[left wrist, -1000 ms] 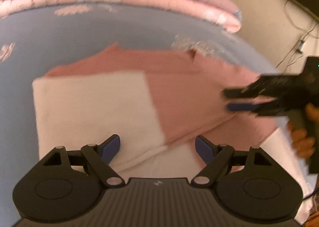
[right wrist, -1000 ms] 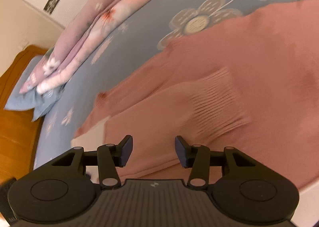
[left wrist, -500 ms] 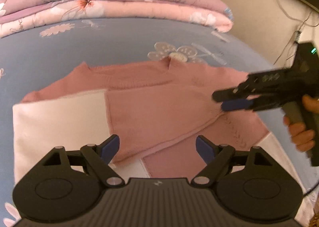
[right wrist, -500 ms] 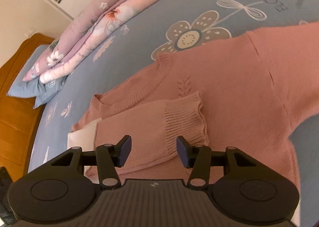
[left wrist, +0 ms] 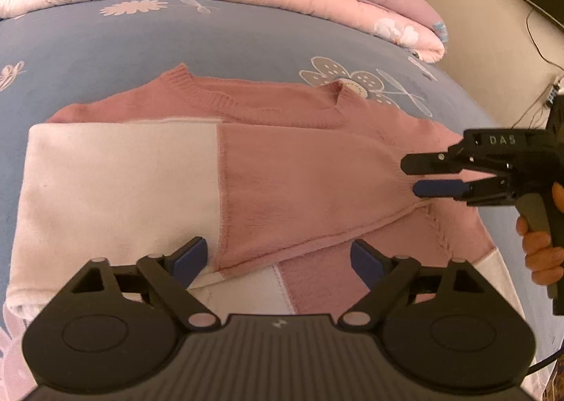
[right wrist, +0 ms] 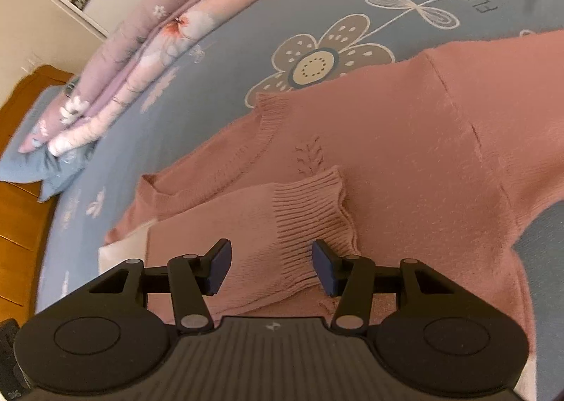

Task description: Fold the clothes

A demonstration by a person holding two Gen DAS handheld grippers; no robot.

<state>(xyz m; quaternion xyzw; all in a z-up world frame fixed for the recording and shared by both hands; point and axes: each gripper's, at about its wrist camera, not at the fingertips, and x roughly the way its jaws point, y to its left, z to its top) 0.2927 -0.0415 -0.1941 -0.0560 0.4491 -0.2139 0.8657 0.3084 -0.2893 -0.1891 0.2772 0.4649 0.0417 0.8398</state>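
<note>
My left gripper [left wrist: 278,257] is opening its fingers [left wrist: 190,257] over the sweater [left wrist: 303,186], nothing pinched between them. My right gripper [right wrist: 271,269] hangs parted and empty just above the ribbed cuff [right wrist: 310,221]. The sweater lies flat on the bed [left wrist: 141,45] with one sleeve folded across its chest, so I judge the far sleeve comes next. Its hem is hidden under my left gripper's body, and the other sleeve runs out of view.
</note>
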